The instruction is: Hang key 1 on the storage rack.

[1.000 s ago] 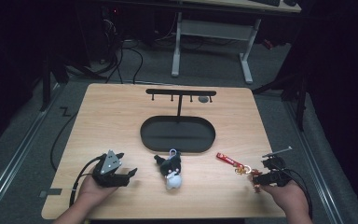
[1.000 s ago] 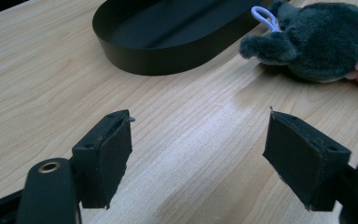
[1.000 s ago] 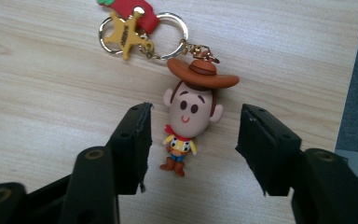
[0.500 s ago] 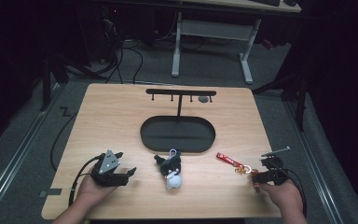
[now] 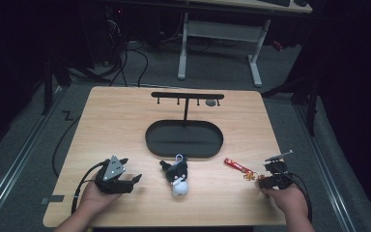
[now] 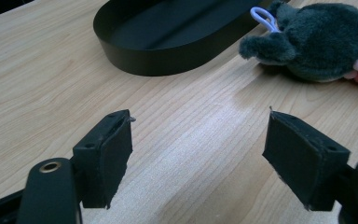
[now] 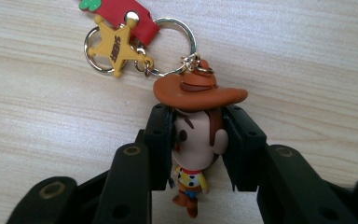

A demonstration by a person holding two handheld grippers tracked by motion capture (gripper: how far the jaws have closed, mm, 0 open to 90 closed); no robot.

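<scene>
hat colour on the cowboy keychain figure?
Orange-brown hat, clearest in the right gripper view.

The only lettering sits on the yellow star-shaped sheriff badge charm (image 7: 115, 46) of the cowboy keychain, in the right gripper view: a short dark word across its middle that looks like "SHERIFF" but is too small and tilted to read with certainty.

high view: looks down from above at the whole desk (image 5: 125, 121) | left claw view: very low, close, sees plush toy (image 6: 317, 42) too | right claw view: closest, facing straight down at desk
</scene>
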